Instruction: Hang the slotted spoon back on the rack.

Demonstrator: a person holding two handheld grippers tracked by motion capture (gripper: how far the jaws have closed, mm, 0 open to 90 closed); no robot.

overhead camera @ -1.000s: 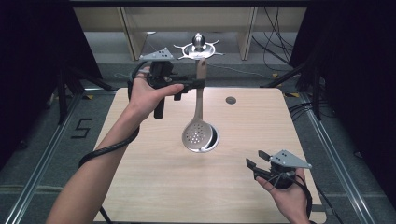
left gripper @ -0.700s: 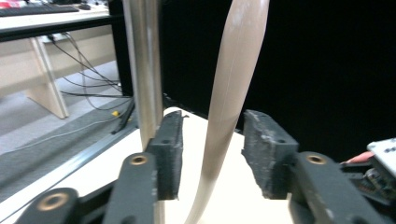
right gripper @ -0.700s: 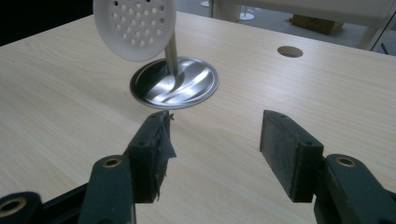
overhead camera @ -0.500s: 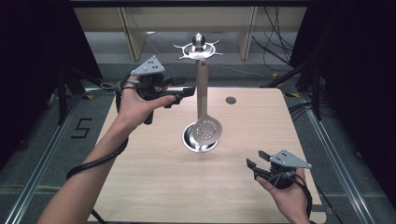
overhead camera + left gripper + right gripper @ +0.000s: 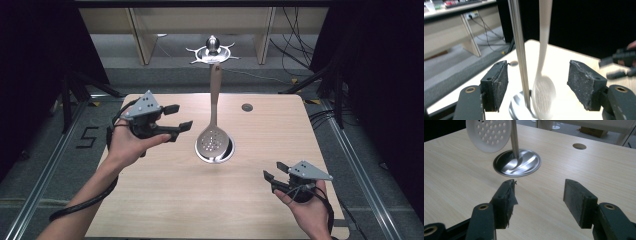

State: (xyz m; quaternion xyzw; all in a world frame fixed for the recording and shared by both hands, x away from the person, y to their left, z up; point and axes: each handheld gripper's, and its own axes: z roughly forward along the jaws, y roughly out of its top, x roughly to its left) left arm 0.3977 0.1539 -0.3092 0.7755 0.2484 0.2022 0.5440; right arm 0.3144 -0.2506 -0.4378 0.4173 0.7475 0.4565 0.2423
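A pale slotted spoon hangs by its handle from the hooked top of a metal stand. Its perforated bowl is just above the stand's round steel base. My left gripper is open to the left of the handle and apart from it. In the left gripper view the stand's pole and the blurred spoon show between its spread pads. My right gripper is open near the table's front right. In the right gripper view, the spoon bowl and base lie ahead of it.
The light wooden table has a small round hole at the back right, also seen in the right gripper view. Metal rails and cables run along the floor on both sides. The other gripper appears far off in the left gripper view.
My left gripper has let go of the spoon handle and drawn back to the left. The spoon now hangs free from the stand. The right gripper has stayed put.
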